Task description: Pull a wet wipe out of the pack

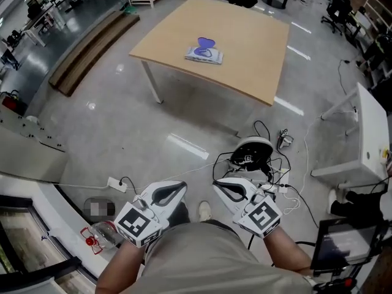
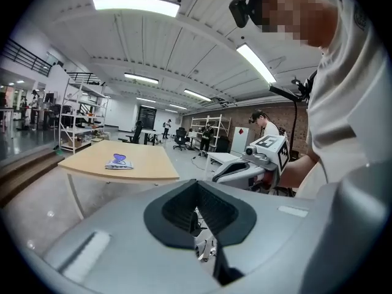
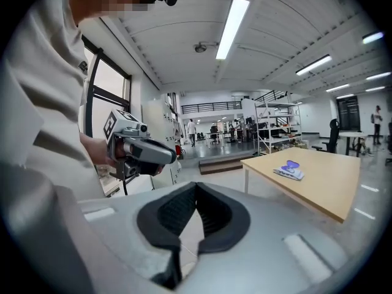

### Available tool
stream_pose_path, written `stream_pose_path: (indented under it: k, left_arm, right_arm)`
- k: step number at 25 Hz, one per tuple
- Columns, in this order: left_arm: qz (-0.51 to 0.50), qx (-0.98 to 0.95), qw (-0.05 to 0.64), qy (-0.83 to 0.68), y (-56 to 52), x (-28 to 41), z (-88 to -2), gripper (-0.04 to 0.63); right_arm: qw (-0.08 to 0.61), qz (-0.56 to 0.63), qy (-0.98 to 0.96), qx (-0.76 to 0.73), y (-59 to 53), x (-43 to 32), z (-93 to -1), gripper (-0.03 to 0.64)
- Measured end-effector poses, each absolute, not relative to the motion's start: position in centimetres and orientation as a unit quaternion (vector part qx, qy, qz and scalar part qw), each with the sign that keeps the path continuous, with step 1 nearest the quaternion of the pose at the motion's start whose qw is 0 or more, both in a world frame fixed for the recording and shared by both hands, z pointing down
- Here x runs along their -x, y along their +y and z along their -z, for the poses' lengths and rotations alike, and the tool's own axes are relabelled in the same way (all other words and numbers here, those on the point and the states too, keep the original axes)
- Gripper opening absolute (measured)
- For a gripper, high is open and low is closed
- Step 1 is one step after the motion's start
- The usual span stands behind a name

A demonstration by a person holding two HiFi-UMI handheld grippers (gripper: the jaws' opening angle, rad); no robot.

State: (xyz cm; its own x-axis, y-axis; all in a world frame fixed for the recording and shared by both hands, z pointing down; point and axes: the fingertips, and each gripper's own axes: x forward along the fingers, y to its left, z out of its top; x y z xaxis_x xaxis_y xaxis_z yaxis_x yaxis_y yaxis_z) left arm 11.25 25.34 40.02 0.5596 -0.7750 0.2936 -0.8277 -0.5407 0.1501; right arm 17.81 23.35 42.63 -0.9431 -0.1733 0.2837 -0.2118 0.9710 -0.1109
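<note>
Holding: nothing; my left gripper [image 1: 176,192] and right gripper [image 1: 224,187] pressed together.
Room: pack [image 1: 204,54] central on table [image 1: 251,48], well apart.
Gripper views only: shelving [image 3: 274,127].

My top [image 1: 202,259] is light tan, short sleeves. Black cam [image 2: 241,11] on my head. Left gripper [image 1: 176,190] & right gripper [image 1: 222,186]: grey w/ black pads [image 2: 177,210] inside, each w/ a cube [image 1: 138,222] of black-&-white squares. White shoe [image 1: 204,211].

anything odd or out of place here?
Nothing damaged or spilled. The wipe pack lies flat on the table, its purple lid flipped open. Only clutter: tangled cables on the floor by the person's feet.
</note>
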Motion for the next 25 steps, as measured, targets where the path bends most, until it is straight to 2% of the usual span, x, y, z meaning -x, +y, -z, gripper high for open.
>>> stream_pose_path:
  k: [9, 13, 19, 25]
  left_arm:
    - [-0.076, -0.894, 0.134, -0.420, 14.6, -4.5, -41.4, 0.005]
    - [-0.071, -0.904, 0.132, -0.401, 9.1, 0.0, -40.8, 0.005]
    - [-0.082, -0.908, 0.090, -0.402, 2.7, 8.3, -39.9, 0.005]
    - [-0.083, -0.905, 0.104, -0.403, -0.7, 15.0, -41.1, 0.005]
  right_arm:
    - [0.154, -0.066, -0.976, -0.139, 13.6, -10.9, -43.2, 0.002]
    - [0.159, -0.064, -0.972, -0.161, 8.5, -6.6, -42.2, 0.002]
    - [0.169, -0.057, -0.970, -0.168, 2.3, 1.0, -41.4, 0.002]
    - [0.179, -0.050, -0.969, -0.161, -1.6, 7.8, -41.5, 0.002]
